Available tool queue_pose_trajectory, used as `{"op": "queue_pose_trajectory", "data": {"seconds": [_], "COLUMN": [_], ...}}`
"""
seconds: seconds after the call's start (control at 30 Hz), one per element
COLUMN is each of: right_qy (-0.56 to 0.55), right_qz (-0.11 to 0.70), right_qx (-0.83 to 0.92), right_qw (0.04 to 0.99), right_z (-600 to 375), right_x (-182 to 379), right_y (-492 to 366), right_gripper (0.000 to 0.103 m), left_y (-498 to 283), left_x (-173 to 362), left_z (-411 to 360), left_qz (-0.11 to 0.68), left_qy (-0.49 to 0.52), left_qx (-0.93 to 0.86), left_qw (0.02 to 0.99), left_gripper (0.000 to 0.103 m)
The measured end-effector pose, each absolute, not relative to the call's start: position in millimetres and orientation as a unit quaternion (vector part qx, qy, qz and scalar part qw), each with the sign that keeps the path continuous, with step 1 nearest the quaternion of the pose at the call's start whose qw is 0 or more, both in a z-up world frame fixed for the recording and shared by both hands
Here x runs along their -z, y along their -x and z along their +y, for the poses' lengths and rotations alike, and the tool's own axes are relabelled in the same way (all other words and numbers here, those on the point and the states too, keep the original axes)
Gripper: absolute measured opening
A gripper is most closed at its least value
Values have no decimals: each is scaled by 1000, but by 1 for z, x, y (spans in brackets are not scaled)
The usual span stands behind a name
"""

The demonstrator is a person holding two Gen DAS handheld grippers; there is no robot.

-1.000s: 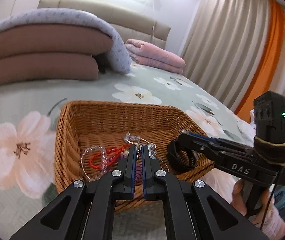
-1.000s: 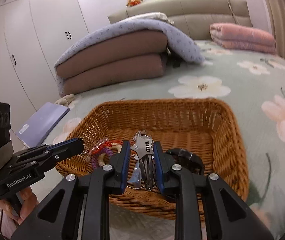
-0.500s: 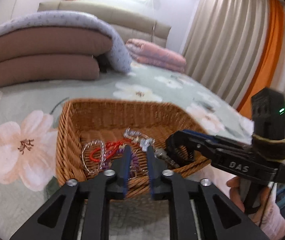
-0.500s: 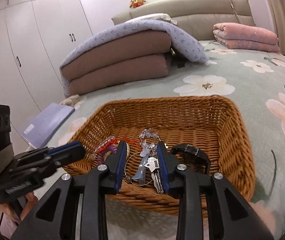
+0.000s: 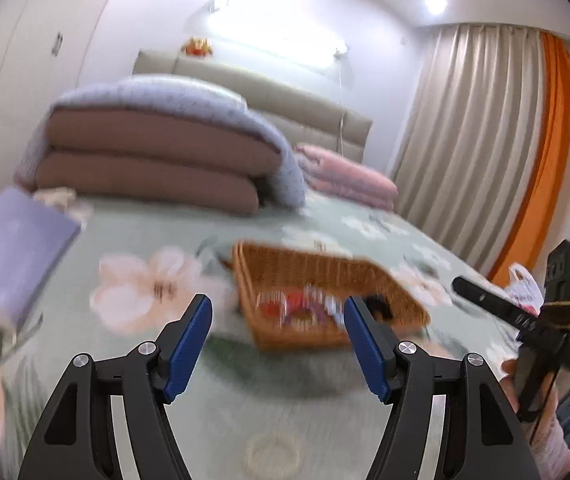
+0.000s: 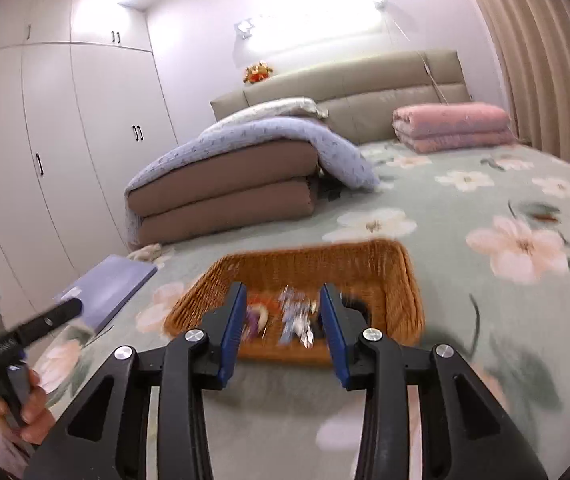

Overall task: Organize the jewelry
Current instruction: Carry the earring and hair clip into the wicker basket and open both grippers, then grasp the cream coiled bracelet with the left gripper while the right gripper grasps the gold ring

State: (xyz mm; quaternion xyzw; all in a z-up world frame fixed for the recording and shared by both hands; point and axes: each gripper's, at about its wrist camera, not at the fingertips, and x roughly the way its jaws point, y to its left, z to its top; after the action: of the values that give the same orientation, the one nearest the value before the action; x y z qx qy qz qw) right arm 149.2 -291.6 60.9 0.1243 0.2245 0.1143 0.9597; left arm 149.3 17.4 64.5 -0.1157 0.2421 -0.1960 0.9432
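Note:
A brown wicker basket (image 5: 309,266) (image 6: 381,258) sits on the flowered bed cover. It holds blurred jewelry: red and purple beads (image 5: 289,306) (image 6: 257,314), a silvery keyring bunch (image 6: 295,318) and a black band (image 5: 377,304). My left gripper (image 5: 278,312) is open and empty, pulled back from the basket; it also shows at the left of the right wrist view (image 6: 49,320). My right gripper (image 6: 281,304) is open and empty, short of the basket's near rim; it also shows at the right of the left wrist view (image 5: 485,302).
Folded brown and blue quilts (image 6: 225,184) and a pink folded blanket (image 6: 451,126) lie at the bed's head. A lilac book (image 5: 9,240) (image 6: 105,286) lies left of the basket. White wardrobes (image 6: 45,160) stand on the left, curtains (image 5: 485,160) on the right.
Both grippers have opened wide and drawn back and up from the basket. The keyring bunch and the beads now lie in the basket, out of the jaws.

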Motion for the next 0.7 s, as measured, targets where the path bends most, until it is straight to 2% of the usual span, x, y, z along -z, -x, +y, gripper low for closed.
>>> {"op": "queue_pose_trajectory", "data": {"seconds": [0.37, 0.7], "right_qy": [-86, -89], "right_qz": [305, 324], "right_qx": [-121, -95], "right_qw": [941, 937], "right_z": [-286, -291], "right_x": [-13, 13], "right_y": [-45, -28], "right_gripper": [41, 41], "left_y": [-95, -117], "left_x": [-61, 0], "left_z": [18, 21], "left_qz": [253, 337], "left_qy": [61, 111], "left_qx": [198, 180], "left_qw": [945, 917], "left_gripper": [70, 70]}}
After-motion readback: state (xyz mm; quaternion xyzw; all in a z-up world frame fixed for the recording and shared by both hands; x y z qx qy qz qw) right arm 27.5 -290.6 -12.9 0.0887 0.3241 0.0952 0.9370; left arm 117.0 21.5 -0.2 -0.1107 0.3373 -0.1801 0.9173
